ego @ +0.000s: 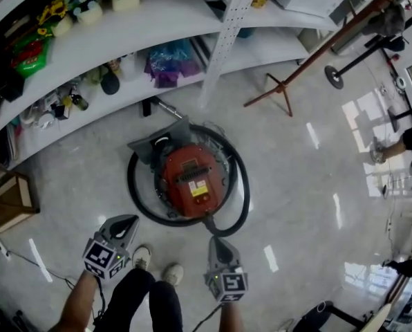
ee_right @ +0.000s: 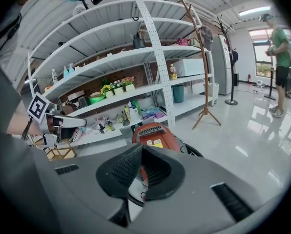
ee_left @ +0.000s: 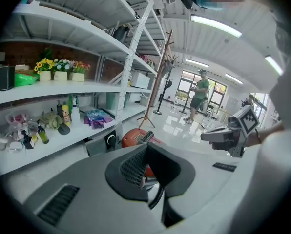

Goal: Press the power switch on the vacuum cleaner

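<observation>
A red vacuum cleaner stands on the floor in front of the shelves, with its black hose coiled around it. A black ribbed grille and a yellow label sit on its top; I cannot make out the switch. My left gripper hangs shut, short of the vacuum's near left side. My right gripper is also shut, just short of the hose's near loop. Neither touches the vacuum. The vacuum shows beyond the shut left gripper, and the vacuum likewise beyond the right gripper.
White curved shelves with flower pots, bottles and bags run behind the vacuum. A wooden coat stand leans at the right. A wooden crate sits at far left. My shoes are between the grippers. A person in green stands far off.
</observation>
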The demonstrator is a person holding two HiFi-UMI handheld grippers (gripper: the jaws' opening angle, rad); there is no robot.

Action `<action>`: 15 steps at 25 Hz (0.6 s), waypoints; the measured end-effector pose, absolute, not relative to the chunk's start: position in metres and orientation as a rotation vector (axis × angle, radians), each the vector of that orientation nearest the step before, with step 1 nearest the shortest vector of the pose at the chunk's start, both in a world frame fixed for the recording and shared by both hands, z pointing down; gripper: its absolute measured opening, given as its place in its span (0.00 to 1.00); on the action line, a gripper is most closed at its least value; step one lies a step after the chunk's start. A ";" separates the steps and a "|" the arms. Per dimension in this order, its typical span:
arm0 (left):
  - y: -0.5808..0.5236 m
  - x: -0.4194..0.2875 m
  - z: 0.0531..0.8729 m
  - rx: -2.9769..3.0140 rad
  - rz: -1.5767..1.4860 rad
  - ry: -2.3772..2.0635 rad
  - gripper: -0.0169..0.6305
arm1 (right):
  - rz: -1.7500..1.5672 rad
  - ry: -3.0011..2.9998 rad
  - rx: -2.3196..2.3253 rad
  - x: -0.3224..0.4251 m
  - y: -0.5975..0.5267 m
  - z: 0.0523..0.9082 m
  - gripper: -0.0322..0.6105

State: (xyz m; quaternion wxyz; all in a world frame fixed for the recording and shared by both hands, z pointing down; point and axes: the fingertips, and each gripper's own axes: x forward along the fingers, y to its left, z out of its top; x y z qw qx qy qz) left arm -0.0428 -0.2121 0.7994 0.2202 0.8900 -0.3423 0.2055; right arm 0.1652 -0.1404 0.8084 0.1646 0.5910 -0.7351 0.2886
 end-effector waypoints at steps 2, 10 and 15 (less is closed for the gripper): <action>-0.210 -0.043 0.810 2.454 0.580 -0.943 0.04 | 0.830 -2.096 1.679 0.164 -0.141 0.817 0.06; -0.207 -0.044 0.821 2.447 0.574 -0.936 0.04 | 0.840 -2.087 1.653 0.159 -0.148 0.841 0.06; -0.208 -0.048 0.818 2.438 0.562 -0.943 0.04 | 0.831 -2.080 1.678 0.162 -0.164 0.850 0.06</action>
